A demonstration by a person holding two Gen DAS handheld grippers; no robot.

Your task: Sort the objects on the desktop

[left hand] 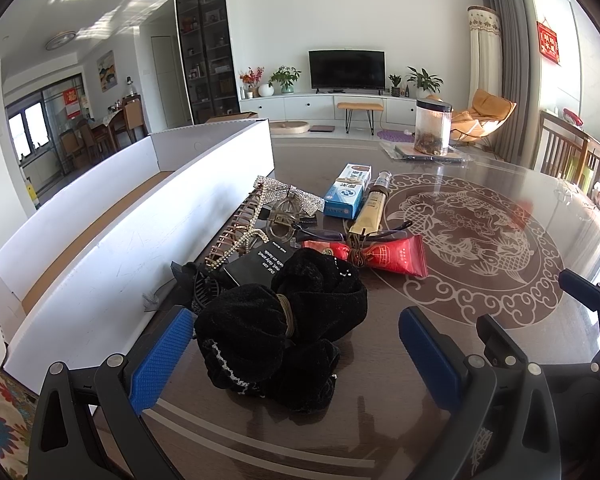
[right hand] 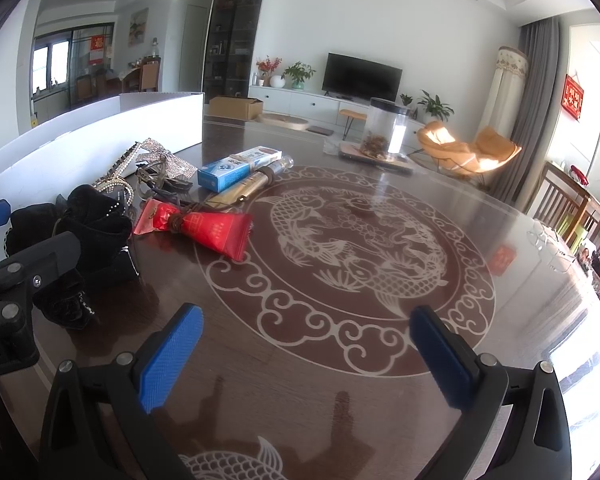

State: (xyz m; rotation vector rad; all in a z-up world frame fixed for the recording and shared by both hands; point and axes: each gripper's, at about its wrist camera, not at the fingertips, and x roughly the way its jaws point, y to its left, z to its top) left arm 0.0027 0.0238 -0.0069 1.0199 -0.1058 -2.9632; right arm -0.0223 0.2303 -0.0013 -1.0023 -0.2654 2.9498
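Note:
A black velvet scrunchie (left hand: 284,328) lies on the dark table between the blue pads of my left gripper (left hand: 296,356), which is open around it. Behind it sit a black card box (left hand: 258,264), a brown hair claw (left hand: 236,228), a rhinestone bow clip (left hand: 296,196), a red tube (left hand: 380,256), a cream tube (left hand: 370,208) and a blue-white box (left hand: 348,190). My right gripper (right hand: 308,354) is open over bare table, right of the pile. The scrunchie (right hand: 80,232) and red tube (right hand: 212,230) show at its left.
A long white cardboard tray (left hand: 112,216) stands along the table's left side. A clear jar (left hand: 432,126) on a mat sits at the far edge. Wooden chairs (left hand: 572,156) stand at the right. The fish-patterned middle of the table (right hand: 360,240) holds nothing.

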